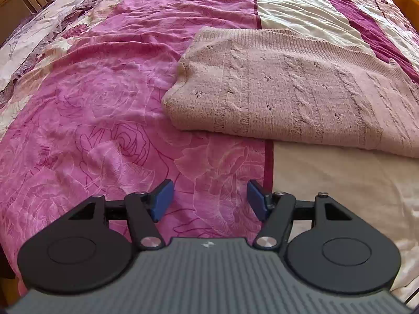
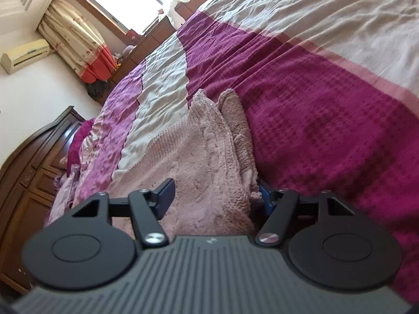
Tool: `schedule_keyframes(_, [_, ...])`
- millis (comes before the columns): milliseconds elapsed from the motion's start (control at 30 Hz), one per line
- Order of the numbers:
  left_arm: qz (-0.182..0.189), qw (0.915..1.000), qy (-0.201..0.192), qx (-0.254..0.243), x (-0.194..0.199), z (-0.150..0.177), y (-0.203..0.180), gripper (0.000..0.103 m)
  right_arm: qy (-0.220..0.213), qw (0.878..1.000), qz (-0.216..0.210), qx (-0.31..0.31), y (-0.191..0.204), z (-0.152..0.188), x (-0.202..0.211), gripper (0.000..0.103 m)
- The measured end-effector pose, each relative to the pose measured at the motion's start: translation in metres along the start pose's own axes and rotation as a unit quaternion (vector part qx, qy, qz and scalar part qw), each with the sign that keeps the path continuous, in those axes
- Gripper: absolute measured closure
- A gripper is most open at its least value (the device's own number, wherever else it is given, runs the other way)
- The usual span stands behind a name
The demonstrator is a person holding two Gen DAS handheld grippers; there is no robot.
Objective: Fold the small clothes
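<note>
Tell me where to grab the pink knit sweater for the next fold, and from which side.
Grip the pink knit sweater at its rounded left corner, coming in low from the near left with the left gripper, whose jaws stand open over bare bedspread. That corner lies thick, free and unobstructed. Knit already lies between the right gripper fingers.

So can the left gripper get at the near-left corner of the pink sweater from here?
Probably yes. The left gripper is open over bare bedspread, and nothing lies between it and the pink sweater corner ahead.
</note>
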State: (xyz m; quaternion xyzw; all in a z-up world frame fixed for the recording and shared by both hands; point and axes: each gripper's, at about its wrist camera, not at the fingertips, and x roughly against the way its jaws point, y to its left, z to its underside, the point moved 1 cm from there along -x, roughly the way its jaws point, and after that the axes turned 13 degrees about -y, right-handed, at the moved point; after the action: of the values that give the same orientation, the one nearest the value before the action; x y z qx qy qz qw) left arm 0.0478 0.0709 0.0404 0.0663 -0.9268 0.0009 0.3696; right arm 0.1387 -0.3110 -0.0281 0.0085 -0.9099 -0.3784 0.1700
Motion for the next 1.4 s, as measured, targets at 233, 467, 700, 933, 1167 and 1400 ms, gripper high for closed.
schedule_keyframes(233, [-0.003,1.0,-0.001,-0.003,0.003,0.002,0.003,0.034,0.018,0.999,0.017,0.024,0.004,0.006,-0.008,0.074])
schedule_keyframes(467, [-0.005,1.0,-0.005,-0.001,0.004,0.002,0.004,0.034,0.032,0.999,0.017,0.02,0.003,0.002,-0.011,0.074])
schedule_keyframes(700, [-0.012,0.9998,-0.012,-0.01,0.005,-0.001,0.007,0.034,0.015,1.0,-0.016,0.01,0.012,-0.007,-0.001,0.077])
schedule_keyframes(933, [-0.014,0.9995,-0.027,-0.01,0.011,-0.011,0.017,0.034,-0.001,0.998,-0.05,0.038,0.05,-0.021,0.006,0.078])
schedule_keyframes(1167, [-0.03,0.9985,-0.045,-0.007,0.016,-0.027,0.038,0.034,-0.007,0.992,-0.08,0.101,0.103,-0.023,-0.001,0.078])
schedule_keyframes(1400, [-0.046,0.9974,-0.055,-0.003,0.018,-0.036,0.067,0.034,-0.001,0.983,-0.125,0.132,0.162,-0.018,-0.009,0.079])
